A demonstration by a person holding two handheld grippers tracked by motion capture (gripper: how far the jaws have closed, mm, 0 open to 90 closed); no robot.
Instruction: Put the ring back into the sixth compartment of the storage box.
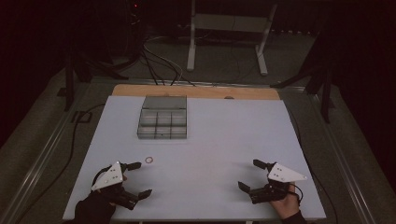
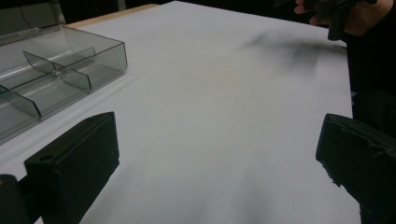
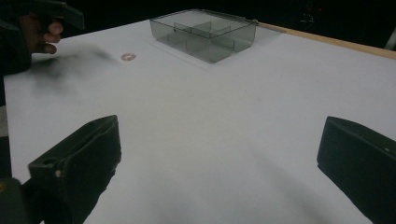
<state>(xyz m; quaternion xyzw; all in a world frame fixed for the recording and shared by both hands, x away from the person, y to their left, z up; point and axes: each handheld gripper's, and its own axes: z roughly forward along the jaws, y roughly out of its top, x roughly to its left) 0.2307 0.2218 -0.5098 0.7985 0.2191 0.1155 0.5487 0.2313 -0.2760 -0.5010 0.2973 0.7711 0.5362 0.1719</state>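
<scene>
A small reddish ring point(image 1: 149, 160) lies on the white table, just right of my left gripper's far jaw; in the right gripper view the ring point(image 3: 128, 57) sits far off at the upper left. A clear grey compartment box point(image 1: 162, 123) stands at the table's middle back, lid up. My left gripper point(image 1: 139, 179) rests at the front left, jaws wide apart, nothing between them. At the front right my right gripper point(image 1: 250, 174) is open too, with bare table between its jaws. The left gripper view has the box point(image 2: 56, 74) at its left.
The white table point(image 1: 210, 140) has a wooden strip along its far edge. Cables run over the dark floor behind it, where a white frame stand point(image 1: 229, 32) is. In the left gripper view the other hand point(image 2: 336, 14) shows at the top right.
</scene>
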